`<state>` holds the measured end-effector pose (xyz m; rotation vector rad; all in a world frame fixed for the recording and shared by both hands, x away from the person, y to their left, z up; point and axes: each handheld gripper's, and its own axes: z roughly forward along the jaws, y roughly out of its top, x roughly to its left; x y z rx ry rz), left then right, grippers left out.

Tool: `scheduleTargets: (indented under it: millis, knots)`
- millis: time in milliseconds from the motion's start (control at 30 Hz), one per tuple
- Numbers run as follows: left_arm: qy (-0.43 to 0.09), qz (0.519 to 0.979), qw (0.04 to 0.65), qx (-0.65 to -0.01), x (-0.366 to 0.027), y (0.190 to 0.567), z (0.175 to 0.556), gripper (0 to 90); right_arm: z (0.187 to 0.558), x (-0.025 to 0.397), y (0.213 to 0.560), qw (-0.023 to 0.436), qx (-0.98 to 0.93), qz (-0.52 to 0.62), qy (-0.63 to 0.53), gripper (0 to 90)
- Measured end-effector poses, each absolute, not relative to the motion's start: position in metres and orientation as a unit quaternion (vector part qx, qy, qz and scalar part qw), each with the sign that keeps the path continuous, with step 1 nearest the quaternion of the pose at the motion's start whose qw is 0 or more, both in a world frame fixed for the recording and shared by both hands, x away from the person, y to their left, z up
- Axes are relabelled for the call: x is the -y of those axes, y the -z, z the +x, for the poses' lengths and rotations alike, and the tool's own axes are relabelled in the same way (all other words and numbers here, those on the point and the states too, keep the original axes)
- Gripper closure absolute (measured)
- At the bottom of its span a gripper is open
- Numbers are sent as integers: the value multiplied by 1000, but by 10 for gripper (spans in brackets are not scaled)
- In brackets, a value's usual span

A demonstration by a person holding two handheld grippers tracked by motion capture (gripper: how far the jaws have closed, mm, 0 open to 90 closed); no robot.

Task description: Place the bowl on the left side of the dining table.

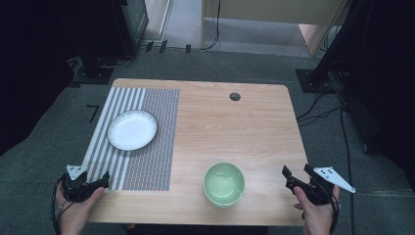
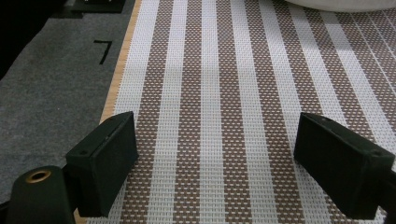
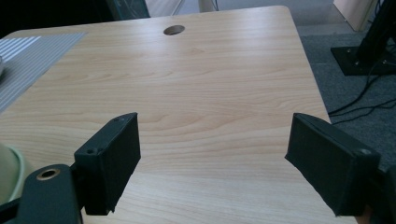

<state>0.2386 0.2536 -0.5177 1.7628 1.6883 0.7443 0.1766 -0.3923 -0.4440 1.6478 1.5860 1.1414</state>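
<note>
**Grippers idle at near table edge; plate and bowl untouched**

Placemat (image 1: 142,139), striped brown and white, covers the left part of the wooden table (image 1: 235,132) in the high view. A white plate (image 1: 132,129) sits on it, left of frame centre, upright and empty. At lower left the left gripper (image 1: 100,182) is held over the mat's near corner, well apart from the plate. The left gripper view shows its jaws spread wide with nothing between them but the mat's weave (image 2: 215,116); the plate's rim (image 2: 341,3) shows at the top edge.

A pale green bowl (image 1: 224,184) stands on bare wood at lower centre, near the front edge, empty. At lower right the right gripper (image 1: 296,176) is held at the table's near right corner, near the bowl but not touching it. Its jaws also stand wide apart, gripping nothing; the bowl's rim (image 3: 11,170) shows at that view's lower left.
</note>
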Motion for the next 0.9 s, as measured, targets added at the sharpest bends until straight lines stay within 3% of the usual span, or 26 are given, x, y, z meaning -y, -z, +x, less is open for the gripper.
scheduleTargets:
  millis: [900]
  knots:
    - [-279,660,291,-634,-254,518,239,126,174,355,429,284,-610,585,-452,208]
